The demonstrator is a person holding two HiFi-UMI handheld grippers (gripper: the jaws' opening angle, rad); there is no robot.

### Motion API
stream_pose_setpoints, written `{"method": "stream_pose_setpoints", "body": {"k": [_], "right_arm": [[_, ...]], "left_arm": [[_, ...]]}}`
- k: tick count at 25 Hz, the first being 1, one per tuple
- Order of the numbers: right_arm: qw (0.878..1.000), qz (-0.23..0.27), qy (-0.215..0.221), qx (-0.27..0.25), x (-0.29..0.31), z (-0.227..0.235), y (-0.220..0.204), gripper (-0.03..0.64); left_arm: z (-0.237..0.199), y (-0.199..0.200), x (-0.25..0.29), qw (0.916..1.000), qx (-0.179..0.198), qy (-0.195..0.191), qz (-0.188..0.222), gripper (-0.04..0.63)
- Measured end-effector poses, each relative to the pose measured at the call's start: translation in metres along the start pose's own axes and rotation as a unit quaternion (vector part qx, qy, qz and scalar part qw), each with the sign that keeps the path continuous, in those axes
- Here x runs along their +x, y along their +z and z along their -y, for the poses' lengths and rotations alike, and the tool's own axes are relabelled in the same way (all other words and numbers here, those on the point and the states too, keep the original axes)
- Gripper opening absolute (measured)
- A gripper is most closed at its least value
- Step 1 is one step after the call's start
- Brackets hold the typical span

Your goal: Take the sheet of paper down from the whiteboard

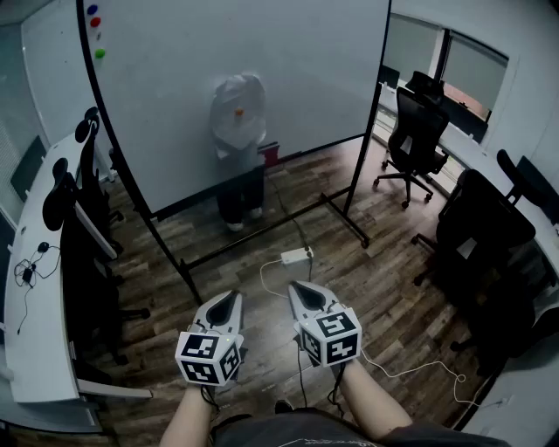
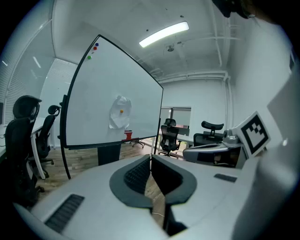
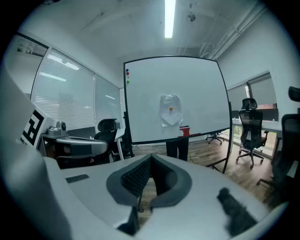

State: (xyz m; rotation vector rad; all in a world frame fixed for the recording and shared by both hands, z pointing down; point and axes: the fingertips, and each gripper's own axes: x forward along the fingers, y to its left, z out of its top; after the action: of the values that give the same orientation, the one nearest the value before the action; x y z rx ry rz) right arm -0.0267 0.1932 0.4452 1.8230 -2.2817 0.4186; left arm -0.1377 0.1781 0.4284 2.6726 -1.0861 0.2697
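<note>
A white, slightly crumpled sheet of paper (image 1: 238, 112) hangs in the middle of the rolling whiteboard (image 1: 297, 61) under an orange magnet (image 1: 239, 111). The sheet of paper (image 2: 120, 112) and the whiteboard (image 2: 84, 103) stand well ahead in the left gripper view, as do the sheet of paper (image 3: 170, 109) and whiteboard (image 3: 197, 93) in the right gripper view. My left gripper (image 1: 229, 298) and right gripper (image 1: 301, 286) are held side by side low in the head view, far short of the board. Both are shut with nothing between the jaws, as the left gripper (image 2: 151, 157) and right gripper (image 3: 151, 157) show close up.
A red object (image 1: 270, 154) sits on the board's ledge. Dark trouser legs (image 1: 240, 196) show under the board. Coloured magnets (image 1: 94, 22) dot its top left corner. A power strip (image 1: 296, 256) and cable lie on the wood floor. Office chairs (image 1: 410, 131) stand right; more chairs (image 1: 79, 209) and a desk (image 1: 35, 306) stand left.
</note>
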Motion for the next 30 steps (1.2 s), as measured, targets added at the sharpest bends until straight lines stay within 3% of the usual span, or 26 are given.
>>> {"method": "stream_pose_setpoints", "body": {"k": [14, 24, 30], "right_arm": [[1.0, 0.004, -0.006, 0.004, 0.006, 0.01, 0.002, 0.021], [0.997, 0.043, -0.024, 0.054, -0.004, 0.031, 0.0, 0.023], [0.998, 0.044, -0.009, 0.036, 0.004, 0.022, 0.005, 0.023]], "left_arm": [[-0.007, -0.001, 0.004, 0.9999, 0.0, 0.012, -0.003, 0.021], [-0.007, -0.001, 0.002, 0.9995, -0.011, 0.029, 0.002, 0.021], [-0.014, 0.004, 0.001, 0.9994, -0.008, 0.034, 0.002, 0.021]]}}
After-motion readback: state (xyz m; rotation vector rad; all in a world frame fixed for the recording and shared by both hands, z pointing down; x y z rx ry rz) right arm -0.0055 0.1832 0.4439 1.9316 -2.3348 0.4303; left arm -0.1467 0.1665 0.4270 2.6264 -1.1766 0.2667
